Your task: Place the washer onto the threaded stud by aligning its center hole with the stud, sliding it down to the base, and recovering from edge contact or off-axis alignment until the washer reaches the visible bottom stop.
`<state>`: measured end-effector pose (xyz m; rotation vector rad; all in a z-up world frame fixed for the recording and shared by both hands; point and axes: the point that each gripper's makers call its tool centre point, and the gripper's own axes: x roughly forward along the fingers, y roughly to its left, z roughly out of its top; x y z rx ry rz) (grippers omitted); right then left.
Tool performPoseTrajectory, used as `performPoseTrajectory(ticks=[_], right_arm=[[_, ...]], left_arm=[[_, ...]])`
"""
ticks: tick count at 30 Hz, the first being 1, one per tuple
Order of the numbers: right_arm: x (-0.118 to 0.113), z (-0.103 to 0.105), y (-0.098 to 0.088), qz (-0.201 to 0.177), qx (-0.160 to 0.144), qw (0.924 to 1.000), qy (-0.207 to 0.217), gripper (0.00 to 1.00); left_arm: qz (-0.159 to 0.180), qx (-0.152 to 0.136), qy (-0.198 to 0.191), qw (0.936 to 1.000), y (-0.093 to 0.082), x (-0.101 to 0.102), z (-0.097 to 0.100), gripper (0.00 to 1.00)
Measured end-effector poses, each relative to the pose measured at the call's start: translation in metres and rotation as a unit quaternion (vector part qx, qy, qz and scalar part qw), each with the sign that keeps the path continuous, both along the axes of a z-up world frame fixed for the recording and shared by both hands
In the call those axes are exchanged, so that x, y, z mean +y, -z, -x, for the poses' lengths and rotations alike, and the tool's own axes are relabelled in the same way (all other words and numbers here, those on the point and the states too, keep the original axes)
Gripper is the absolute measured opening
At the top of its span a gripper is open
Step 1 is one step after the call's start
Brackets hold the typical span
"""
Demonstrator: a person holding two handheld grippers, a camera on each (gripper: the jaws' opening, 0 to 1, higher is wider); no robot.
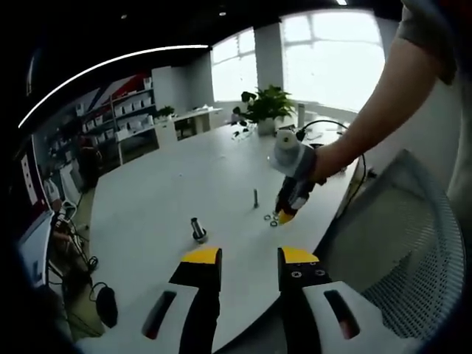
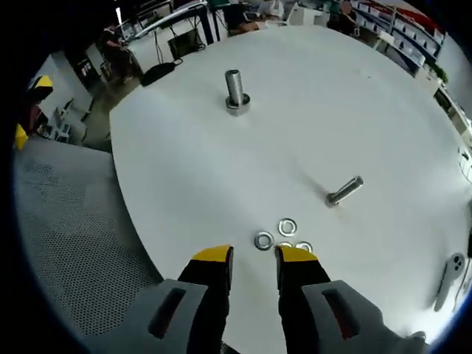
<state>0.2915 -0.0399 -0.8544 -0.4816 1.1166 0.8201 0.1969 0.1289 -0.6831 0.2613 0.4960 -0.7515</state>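
Observation:
Several steel washers (image 2: 264, 240) lie in a small cluster on the white round table (image 2: 192, 169), just ahead of my right gripper (image 2: 254, 257), which is open with nothing between its jaws. One washer (image 2: 287, 226) sits a little farther out. A thick threaded stud (image 2: 235, 90) stands upright on a ring-like base far across the table. A thinner stud (image 2: 344, 190) stands to the right. In the left gripper view my left gripper (image 1: 249, 258) is open and held above the table edge. There the right gripper (image 1: 285, 215) touches down by the washers (image 1: 268, 217), near the thin stud (image 1: 256, 198) and the thick stud (image 1: 198, 228).
A grey mesh chair (image 1: 413, 251) stands at the table's near edge, also seen as the mesh chair (image 2: 66, 221). A potted plant (image 1: 267, 107) and cables sit at the far side. A grey tool (image 2: 448, 276) lies near the right rim. Shelves line the walls.

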Motion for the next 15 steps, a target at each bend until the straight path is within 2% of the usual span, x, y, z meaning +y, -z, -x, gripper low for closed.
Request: performPoseTrajectory(ticks=[7, 15], right_arm=[[-0.003, -0.002, 0.01, 0.013, 0.015, 0.9998, 0.0, 0.23], [-0.003, -0.006, 0.016, 0.019, 0.016, 0.9997, -0.006, 0.23]], left_arm=[[-0.001, -0.001, -0.002, 1.0, 0.0, 0.001, 0.0, 0.29], [-0.002, -0.001, -0.006, 1.0, 0.001, 0.002, -0.001, 0.29]])
